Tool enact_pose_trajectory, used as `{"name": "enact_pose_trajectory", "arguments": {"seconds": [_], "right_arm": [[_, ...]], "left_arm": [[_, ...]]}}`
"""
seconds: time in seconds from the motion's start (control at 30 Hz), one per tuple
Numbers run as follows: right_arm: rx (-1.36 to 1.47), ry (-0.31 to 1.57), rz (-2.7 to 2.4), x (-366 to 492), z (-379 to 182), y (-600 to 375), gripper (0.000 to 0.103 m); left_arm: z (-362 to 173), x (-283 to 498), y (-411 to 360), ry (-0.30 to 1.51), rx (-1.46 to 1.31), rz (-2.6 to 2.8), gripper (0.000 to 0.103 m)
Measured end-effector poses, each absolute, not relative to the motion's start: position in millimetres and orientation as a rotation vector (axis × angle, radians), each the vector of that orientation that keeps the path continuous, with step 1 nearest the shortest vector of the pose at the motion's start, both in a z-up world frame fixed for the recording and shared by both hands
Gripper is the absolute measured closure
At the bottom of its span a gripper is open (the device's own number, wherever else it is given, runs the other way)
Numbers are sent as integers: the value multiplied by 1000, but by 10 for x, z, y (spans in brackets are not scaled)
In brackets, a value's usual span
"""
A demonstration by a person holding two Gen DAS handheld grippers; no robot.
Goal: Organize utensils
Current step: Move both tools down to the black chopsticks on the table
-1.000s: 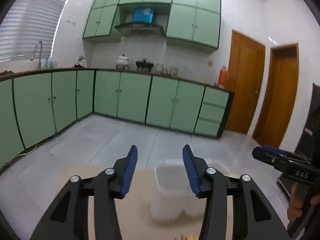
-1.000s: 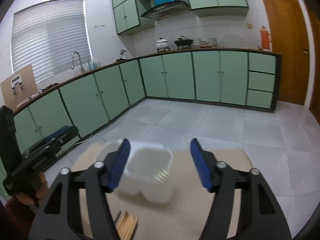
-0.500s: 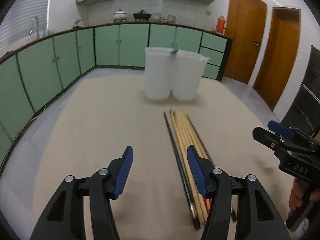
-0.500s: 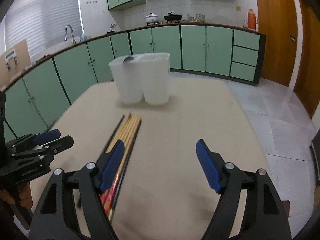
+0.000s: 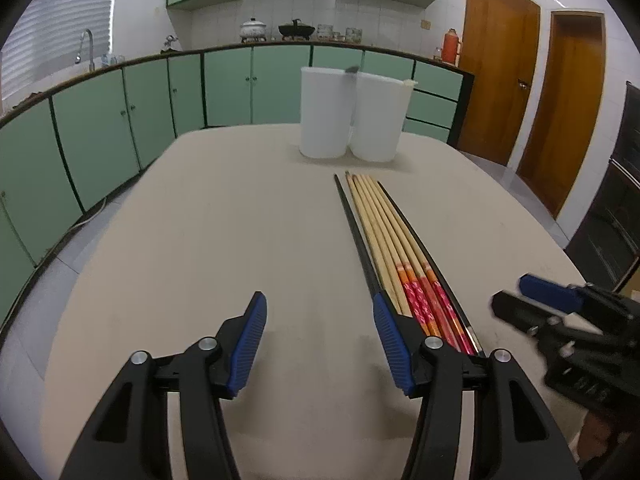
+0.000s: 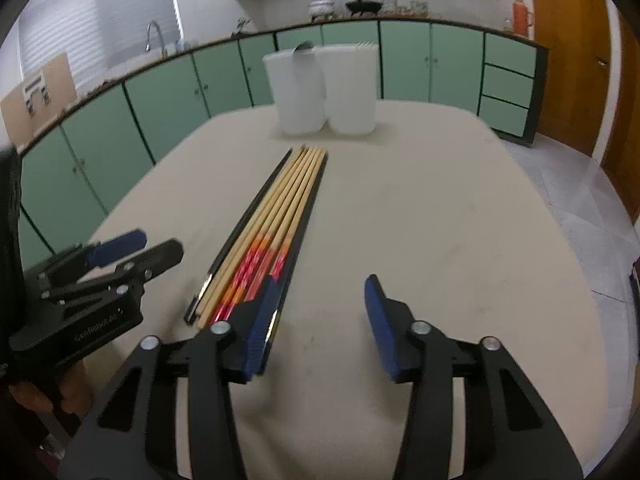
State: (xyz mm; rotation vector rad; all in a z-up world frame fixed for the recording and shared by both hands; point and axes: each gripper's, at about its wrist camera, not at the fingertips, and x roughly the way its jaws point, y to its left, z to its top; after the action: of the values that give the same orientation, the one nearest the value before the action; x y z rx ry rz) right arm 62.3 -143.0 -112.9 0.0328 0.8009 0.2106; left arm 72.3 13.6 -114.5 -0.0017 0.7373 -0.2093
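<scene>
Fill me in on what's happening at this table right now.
A person holds a two-finger gripper in each hand over a beige table, sorting utensils. A row of chopsticks, wooden ones flanked by black ones, lies flat between the two grippers. The left gripper is open with nothing between its jaws; the right gripper is closing, also on nothing yet. Two white containers stand side by side at the far end, with some utensil ends showing at their rims. No chopstick has been picked up.
</scene>
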Motion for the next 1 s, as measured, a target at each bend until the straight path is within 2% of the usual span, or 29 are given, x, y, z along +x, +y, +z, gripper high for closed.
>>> {"name": "enact_pose_trajectory", "arguments": {"seconds": [0.07, 0.63, 0.77, 0.8, 0.9, 0.93, 1.0], "right_arm": [[35, 825, 231, 637, -1161, -1395, 65], [9, 860, 215, 668, -1186, -1445, 66], [-12, 870, 244, 671, -1219, -1359, 70], [-26, 869, 241, 675, -1225, -1347, 71], [-33, 867, 224, 688, -1228, -1391, 87], [-24, 870, 220, 691, -1229, -1413, 94], [-4, 877, 211, 708, -1223, -1486, 97]], "left_arm": [[-1175, 724, 92, 752, 11, -218, 49], [-1296, 796, -35, 825, 38, -247, 51], [-1300, 817, -64, 832, 40, -251, 57], [-1302, 817, -60, 831, 39, -253, 58], [-1299, 820, -18, 832, 17, -253, 64], [-1301, 820, -9, 833, 15, -252, 70], [-1303, 818, -11, 833, 23, -252, 80]]}}
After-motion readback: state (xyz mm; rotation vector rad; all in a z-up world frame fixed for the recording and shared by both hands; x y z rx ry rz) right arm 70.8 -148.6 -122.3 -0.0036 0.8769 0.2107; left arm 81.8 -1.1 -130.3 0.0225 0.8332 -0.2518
